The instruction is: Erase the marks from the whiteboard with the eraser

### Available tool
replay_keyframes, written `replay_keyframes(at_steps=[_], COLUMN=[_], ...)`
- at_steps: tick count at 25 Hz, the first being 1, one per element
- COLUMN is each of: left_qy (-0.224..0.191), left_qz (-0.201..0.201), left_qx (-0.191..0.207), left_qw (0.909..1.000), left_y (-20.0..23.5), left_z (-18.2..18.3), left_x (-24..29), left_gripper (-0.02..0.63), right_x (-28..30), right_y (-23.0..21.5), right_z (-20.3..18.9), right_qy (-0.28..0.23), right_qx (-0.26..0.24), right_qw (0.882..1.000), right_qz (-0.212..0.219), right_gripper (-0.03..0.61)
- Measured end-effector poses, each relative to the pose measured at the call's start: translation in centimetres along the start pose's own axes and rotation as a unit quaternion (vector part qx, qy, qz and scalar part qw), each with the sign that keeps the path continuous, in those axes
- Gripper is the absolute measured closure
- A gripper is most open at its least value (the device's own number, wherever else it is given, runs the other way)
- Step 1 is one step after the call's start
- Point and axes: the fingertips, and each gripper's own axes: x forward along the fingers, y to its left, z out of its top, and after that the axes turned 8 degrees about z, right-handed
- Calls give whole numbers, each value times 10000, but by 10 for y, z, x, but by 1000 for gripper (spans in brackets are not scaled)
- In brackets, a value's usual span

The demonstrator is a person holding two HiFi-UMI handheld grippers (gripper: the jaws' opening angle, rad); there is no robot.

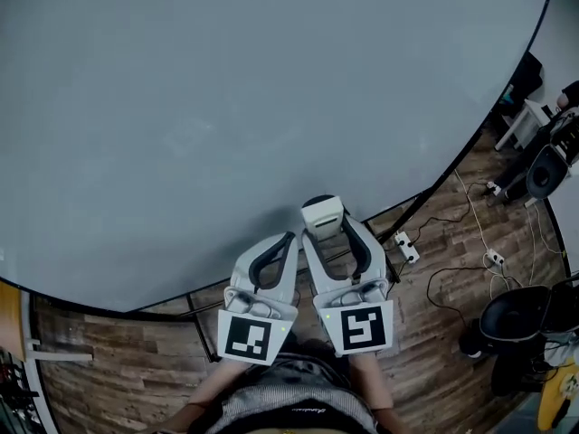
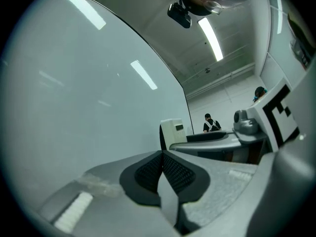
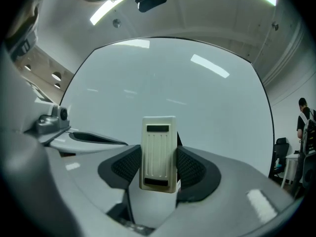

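The right gripper (image 3: 158, 174) has its jaws closed on a white ribbed whiteboard eraser (image 3: 158, 149), which stands upright between the dark textured pads (image 3: 122, 168), its top end clear of the tips. In the head view the eraser (image 1: 323, 213) sits at the whiteboard's (image 1: 226, 107) lower edge, near the middle of the board's width; whether it touches the surface cannot be told from any view. The left gripper (image 2: 162, 155) is shut with nothing between its jaws, the two pads meeting along a closed line. It hangs just beside the right gripper (image 1: 331, 231) and slightly lower, with the left gripper (image 1: 288, 240) pointing toward the same lower edge of the board. From the left gripper view the eraser (image 2: 174, 132) shows side-on just in front of the whiteboard (image 2: 74, 107), and a person in dark clothes (image 2: 211, 123) stands far off in the room. Each gripper carries a marker cube (image 1: 247, 336) facing the head camera. Under the board lies a wooden floor (image 1: 118, 351) with white cables (image 1: 470, 233) and a power strip (image 1: 404, 247), and a black chair (image 1: 514, 316) stands at the right.
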Motion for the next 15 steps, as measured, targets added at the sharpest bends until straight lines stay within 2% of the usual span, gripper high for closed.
replay_keyframes(at_steps=[7, 15], left_qy=[34, 210], left_qz=[5, 651], left_qx=[29, -3], left_qw=[10000, 9977], left_y=[2, 6], left_z=[-7, -14], left_x=[23, 44], left_gripper=[609, 609], right_x=[20, 32], right_y=[-18, -44], right_z=[7, 13], right_qy=[-111, -179], right_qx=[-104, -271], right_qw=[9999, 9981], right_qz=[73, 517], right_gripper=[348, 348])
